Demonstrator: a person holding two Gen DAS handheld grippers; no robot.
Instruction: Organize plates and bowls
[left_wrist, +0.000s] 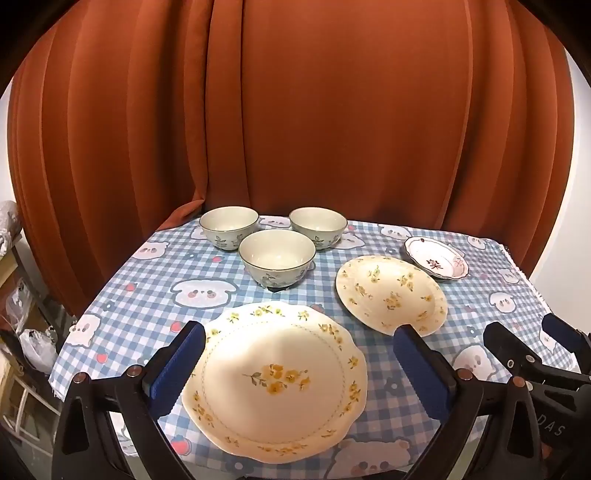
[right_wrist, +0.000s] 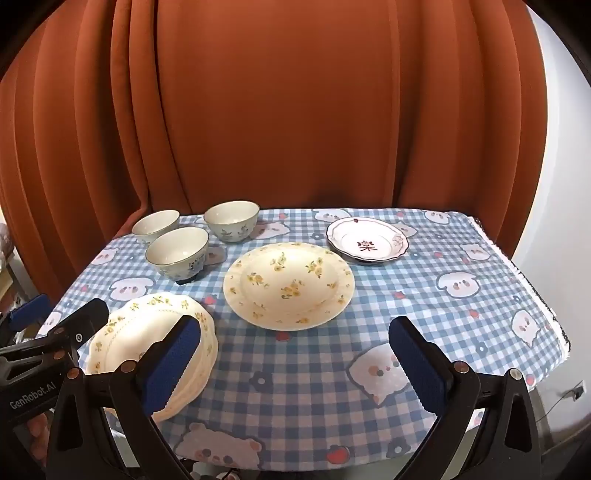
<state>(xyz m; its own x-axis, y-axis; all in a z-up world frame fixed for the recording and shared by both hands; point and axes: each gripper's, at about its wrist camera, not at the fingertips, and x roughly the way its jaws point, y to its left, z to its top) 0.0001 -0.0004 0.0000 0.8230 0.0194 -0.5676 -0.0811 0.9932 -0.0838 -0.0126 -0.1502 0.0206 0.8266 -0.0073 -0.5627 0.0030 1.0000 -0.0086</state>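
The table (right_wrist: 461, 295) is being covered by a blue and white checked cloth (left_wrist: 155, 295) printed with white bear faces, small flowers and red apples, its frayed edge (right_wrist: 532, 288) being shown along the right side. The whole back of the scene is being filled by a rust-orange curtain (left_wrist: 314, 110) hanging in deep folds. A white wall (right_wrist: 554, 147) is being glimpsed at right, and cluttered shelving with plastic bags (left_wrist: 26, 325) at far left

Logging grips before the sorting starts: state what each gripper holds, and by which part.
Nothing is held. The left gripper hangs open over the scalloped plate; the right gripper is open over the tablecloth.
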